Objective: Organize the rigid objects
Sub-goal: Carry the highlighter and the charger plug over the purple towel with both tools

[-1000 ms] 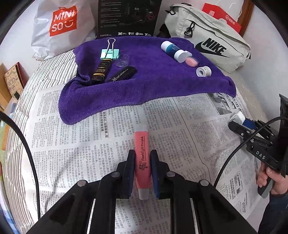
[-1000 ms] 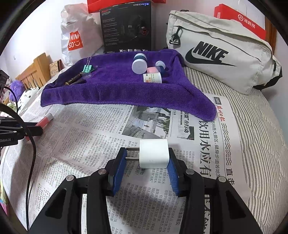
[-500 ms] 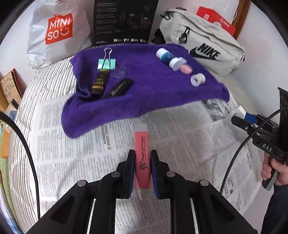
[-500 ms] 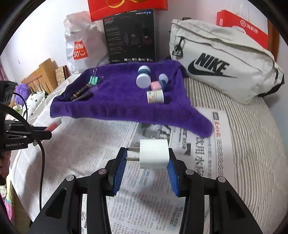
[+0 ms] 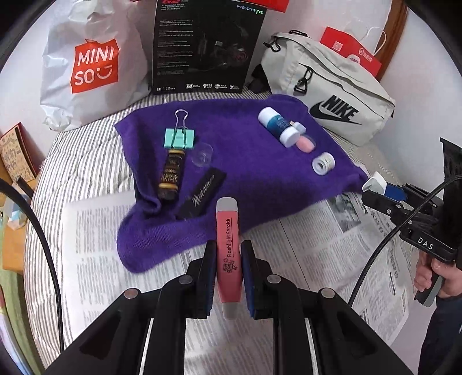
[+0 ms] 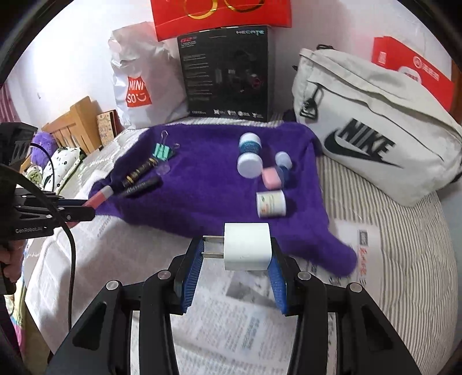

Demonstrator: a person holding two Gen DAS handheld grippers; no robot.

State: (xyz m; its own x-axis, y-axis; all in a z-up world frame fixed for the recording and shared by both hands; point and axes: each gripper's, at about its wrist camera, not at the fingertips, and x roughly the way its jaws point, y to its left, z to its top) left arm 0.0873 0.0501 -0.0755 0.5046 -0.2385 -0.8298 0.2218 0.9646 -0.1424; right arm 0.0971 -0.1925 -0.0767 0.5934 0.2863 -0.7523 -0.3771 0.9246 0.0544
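Carry step: left gripper (image 5: 228, 264) clamps the pink flashlight earpick stick (image 5: 227, 253), right gripper (image 6: 235, 261) grips the white plug-in charger cube (image 6: 247, 246); next, set both on the purple terry towel (image 5: 254, 173).

Premises: a bedroom in a private home. Evidence: a bed (image 6: 410, 259) with striped bedding and a wooden headboard (image 6: 78, 121) serves as the work area. Personal belongings line the wall: a shopping bag (image 5: 89, 63), a Nike waist bag (image 6: 375, 135), a boxed headset (image 5: 205, 46), red gift bags (image 6: 222, 14).
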